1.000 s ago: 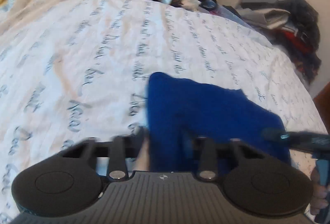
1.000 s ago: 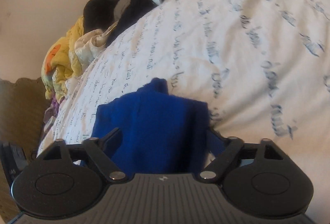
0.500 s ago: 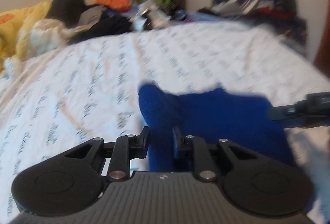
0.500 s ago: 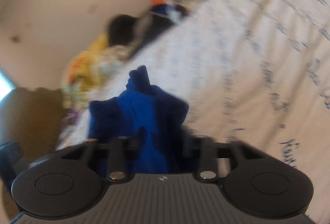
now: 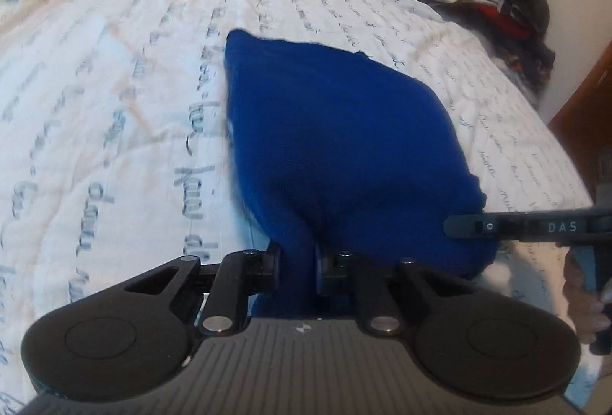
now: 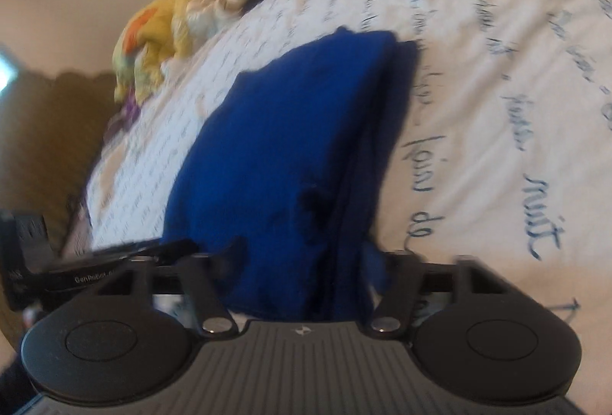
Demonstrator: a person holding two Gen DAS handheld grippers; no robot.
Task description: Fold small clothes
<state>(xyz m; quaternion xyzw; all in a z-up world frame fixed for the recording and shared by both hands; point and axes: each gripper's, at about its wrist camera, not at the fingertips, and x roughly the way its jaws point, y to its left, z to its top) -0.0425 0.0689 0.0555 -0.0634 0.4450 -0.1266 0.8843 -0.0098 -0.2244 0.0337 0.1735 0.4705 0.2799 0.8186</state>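
- Blue garment (image 5: 344,147): it lies partly on the bed (image 5: 114,109), on the white quilt with script lettering, while your two grippers hold its near edge up.
- Your left gripper (image 5: 296,262) has its jaws closed on a bunched fold of the near edge; cloth fills the narrow gap between them.
- Your right gripper (image 6: 306,273) has cloth running between its jaws too, but they stand wider and the fabric hides the pads, so I cannot tell if they truly pinch it. In the left wrist view one finger of it reaches in by the garment's right corner.
- It looks like a soft, thick knit or fleece: light, limp, not slippery. Expect it to sag between your two holds and to drag a little on the quilt.
- From the right wrist view the cloth already seems doubled, with stacked layers along its right side.
- Hold at the corners of the near edge and catch every layer; a bite mid-edge will let the corners droop and spoil the fold.
- Piled clothes (image 5: 505,5) sit well apart along the far edge of the bed.
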